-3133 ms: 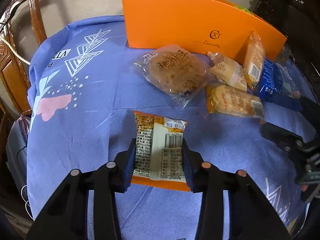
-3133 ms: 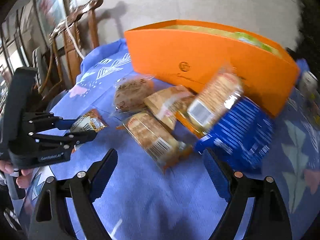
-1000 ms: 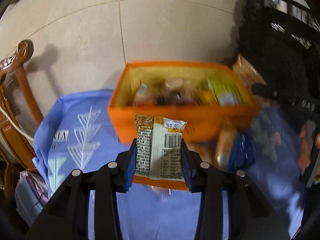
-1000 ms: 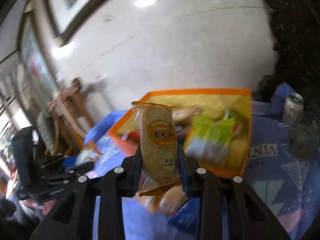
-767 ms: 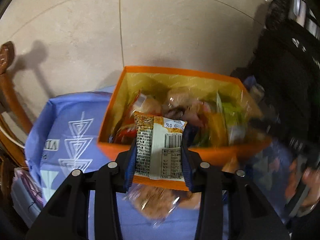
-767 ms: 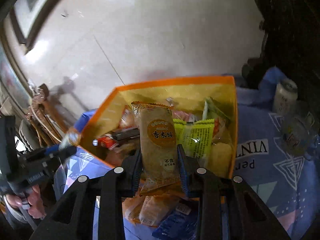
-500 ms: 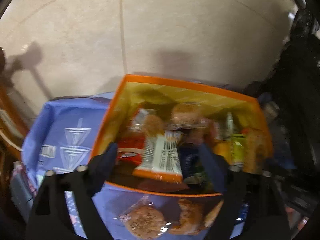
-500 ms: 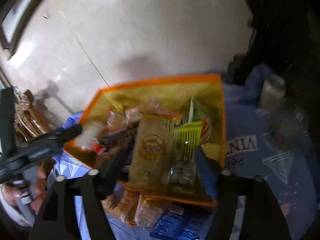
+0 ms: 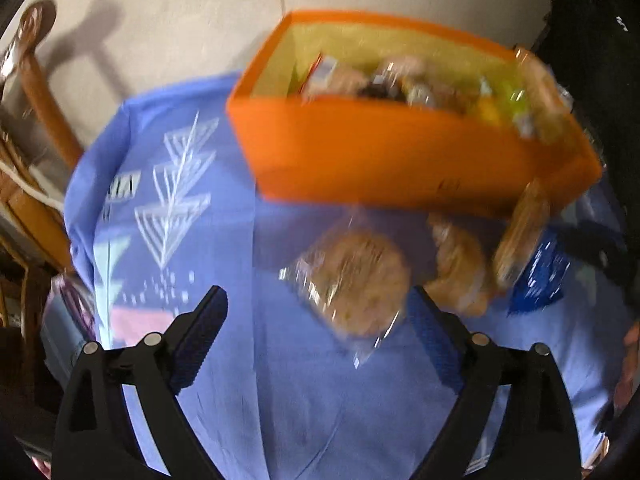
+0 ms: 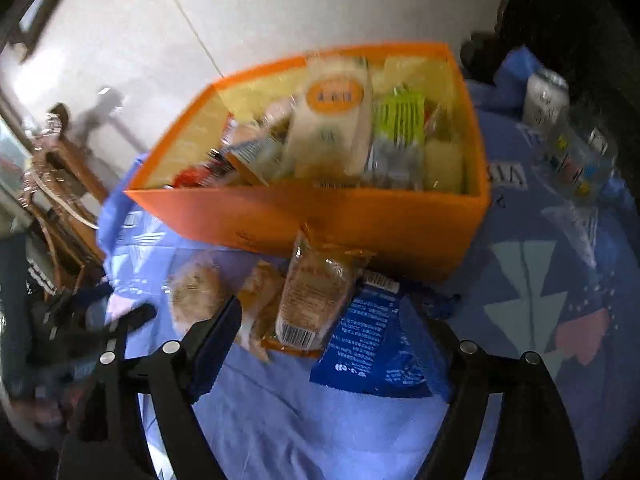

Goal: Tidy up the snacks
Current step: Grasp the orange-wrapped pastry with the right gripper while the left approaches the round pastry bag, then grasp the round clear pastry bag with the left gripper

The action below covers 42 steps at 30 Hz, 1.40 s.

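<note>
The orange box (image 9: 400,160) stands at the back of the blue cloth, filled with several snack packs. The rice cracker pack (image 10: 336,120) rests inside it beside a green pack (image 10: 398,120). My left gripper (image 9: 316,308) hangs above a round cookie pack (image 9: 356,280), jaws wide and still opening, gripping nothing. My right gripper (image 10: 322,320) is likewise opening and empty, over an orange-edged pack (image 10: 312,296) leaning on the box wall (image 10: 340,216) and a blue pack (image 10: 368,352).
A pastry pack (image 9: 460,276) lies between the cookie and the blue pack (image 9: 536,280). A drink can (image 10: 546,96) and a clear wrapped item (image 10: 580,160) stand right of the box. A wooden chair (image 9: 36,92) is at the left.
Both grippers let go of their packs over the box and opened wide. Both have since come down toward the snacks on the cloth in front of the box.
</note>
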Each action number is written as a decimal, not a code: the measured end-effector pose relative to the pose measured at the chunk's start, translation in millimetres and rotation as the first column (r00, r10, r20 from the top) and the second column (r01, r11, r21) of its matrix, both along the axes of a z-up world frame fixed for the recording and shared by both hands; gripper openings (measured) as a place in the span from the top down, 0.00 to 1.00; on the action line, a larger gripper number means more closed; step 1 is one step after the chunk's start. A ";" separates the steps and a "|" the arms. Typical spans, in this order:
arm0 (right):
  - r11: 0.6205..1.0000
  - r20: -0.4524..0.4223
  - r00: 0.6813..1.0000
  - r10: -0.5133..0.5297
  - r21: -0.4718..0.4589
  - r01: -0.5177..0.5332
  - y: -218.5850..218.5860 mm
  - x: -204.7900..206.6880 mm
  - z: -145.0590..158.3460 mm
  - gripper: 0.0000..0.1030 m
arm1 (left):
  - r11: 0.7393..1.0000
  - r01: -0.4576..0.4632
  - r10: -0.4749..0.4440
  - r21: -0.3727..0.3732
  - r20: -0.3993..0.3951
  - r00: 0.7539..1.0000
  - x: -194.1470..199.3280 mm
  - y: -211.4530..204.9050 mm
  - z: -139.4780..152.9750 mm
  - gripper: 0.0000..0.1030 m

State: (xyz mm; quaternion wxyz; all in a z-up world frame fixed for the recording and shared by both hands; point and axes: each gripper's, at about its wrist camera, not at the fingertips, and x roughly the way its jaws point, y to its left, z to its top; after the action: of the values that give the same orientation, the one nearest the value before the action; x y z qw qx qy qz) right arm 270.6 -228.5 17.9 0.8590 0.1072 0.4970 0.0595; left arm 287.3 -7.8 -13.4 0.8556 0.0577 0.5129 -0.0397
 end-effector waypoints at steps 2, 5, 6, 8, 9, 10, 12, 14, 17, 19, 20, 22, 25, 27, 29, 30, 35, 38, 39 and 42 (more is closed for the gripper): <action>1.000 -0.023 1.000 -0.017 -0.023 0.017 6.8 9.1 -12.5 0.21 | 1.000 -0.005 0.004 -0.023 -0.016 1.000 -5.1 4.1 -5.2 0.14; 0.998 -0.017 1.000 -0.018 -0.064 0.017 20.1 18.4 -22.7 0.21 | 1.000 -0.010 0.009 -0.025 -0.024 1.000 -3.0 5.2 -11.5 0.14; 0.997 -0.016 1.000 -0.020 -0.079 0.019 22.0 20.1 -26.4 0.22 | 1.000 -0.007 0.007 -0.027 -0.026 1.000 -0.9 4.9 -12.9 0.14; 0.994 -0.027 0.999 -0.021 -0.111 0.018 26.3 28.0 -35.6 0.37 | 1.000 0.007 -0.007 -0.020 -0.033 0.999 5.7 1.3 -16.9 0.14; 0.991 -0.024 1.000 -0.014 -0.137 0.011 28.1 29.9 -37.6 0.53 | 1.000 0.015 -0.015 -0.013 -0.034 0.999 7.9 -1.1 -19.6 0.14; 0.990 -0.019 1.000 0.005 -0.140 -0.007 29.8 31.2 -37.5 0.60 | 0.999 0.031 -0.032 -0.007 -0.036 0.999 10.8 -4.8 -21.9 0.14; 0.998 -0.043 0.999 0.008 -0.060 -0.010 23.7 32.6 -35.7 0.64 | 0.998 0.058 -0.058 -0.005 -0.040 0.998 15.3 -12.7 -25.0 0.14; 1.000 -0.043 0.999 0.008 -0.012 -0.008 15.3 27.5 -28.5 0.64 | 0.997 0.081 -0.081 -0.001 -0.041 0.996 19.4 -18.2 -27.9 0.14; 0.997 -0.040 0.999 0.017 0.081 -0.014 -1.4 13.3 -14.9 0.64 | 0.995 0.096 -0.096 0.000 -0.063 0.993 24.9 -24.9 -34.8 0.14; 0.993 -0.042 0.999 0.032 0.113 -0.027 -10.4 4.9 -8.3 0.64 | 0.996 0.088 -0.088 -0.006 -0.074 0.993 28.2 -27.4 -40.5 0.14; 0.992 -0.044 0.998 0.042 0.117 -0.037 -11.7 0.2 -5.9 0.64 | 0.996 0.084 -0.085 -0.010 -0.078 0.993 29.2 -28.2 -42.5 0.14; 0.992 -0.056 0.997 0.061 0.117 -0.054 -14.8 -11.1 -5.3 0.64 | 0.997 0.077 -0.077 -0.006 -0.085 0.993 31.6 -31.0 -48.6 0.13; 0.990 -0.089 0.994 0.059 0.132 -0.047 -28.4 -26.2 -7.5 0.64 | 0.993 0.113 -0.111 0.032 -0.068 0.992 32.4 -38.2 -54.1 0.07; 0.989 -0.099 0.993 0.056 0.140 -0.042 -29.9 -32.5 -8.6 0.64 | 0.987 0.146 -0.143 0.061 -0.053 0.988 30.1 -43.0 -56.0 0.06; 0.989 -0.107 0.993 0.059 0.143 -0.043 -30.6 -37.4 -9.2 0.64 | 0.982 0.174 -0.171 0.079 -0.044 0.984 27.0 -46.0 -55.7 0.06; 0.989 -0.109 0.992 0.057 0.142 -0.042 -31.2 -37.7 -9.6 0.64 | 0.982 0.175 -0.172 0.077 -0.046 0.984 26.4 -45.9 -55.5 0.07; 0.988 -0.087 0.994 0.070 0.145 -0.057 -25.2 -42.3 4.0 0.64 | 0.989 0.143 -0.140 0.033 -0.079 0.987 15.0 -51.1 -49.6 0.27; 0.986 -0.056 0.994 0.089 0.148 -0.080 -18.3 -43.6 18.6 0.64 | 0.994 0.106 -0.107 -0.006 -0.092 0.990 1.0 -46.9 -37.6 0.52; 0.985 -0.045 0.995 0.094 0.148 -0.086 -16.1 -43.8 23.0 0.64 | 0.995 0.092 -0.094 -0.025 -0.074 0.993 -4.5 -41.9 -28.8 0.71; 0.984 -0.023 0.994 0.103 0.149 -0.099 -12.2 -44.7 32.5 0.64 | 0.984 0.038 -0.063 -0.175 -0.139 0.988 -13.6 -22.8 -10.3 0.99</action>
State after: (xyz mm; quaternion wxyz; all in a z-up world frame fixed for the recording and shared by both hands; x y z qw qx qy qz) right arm 225.9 -240.7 50.4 0.8368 0.1461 0.5093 0.1379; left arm 273.8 -30.6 -23.7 0.8167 -0.0061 0.5665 -0.1097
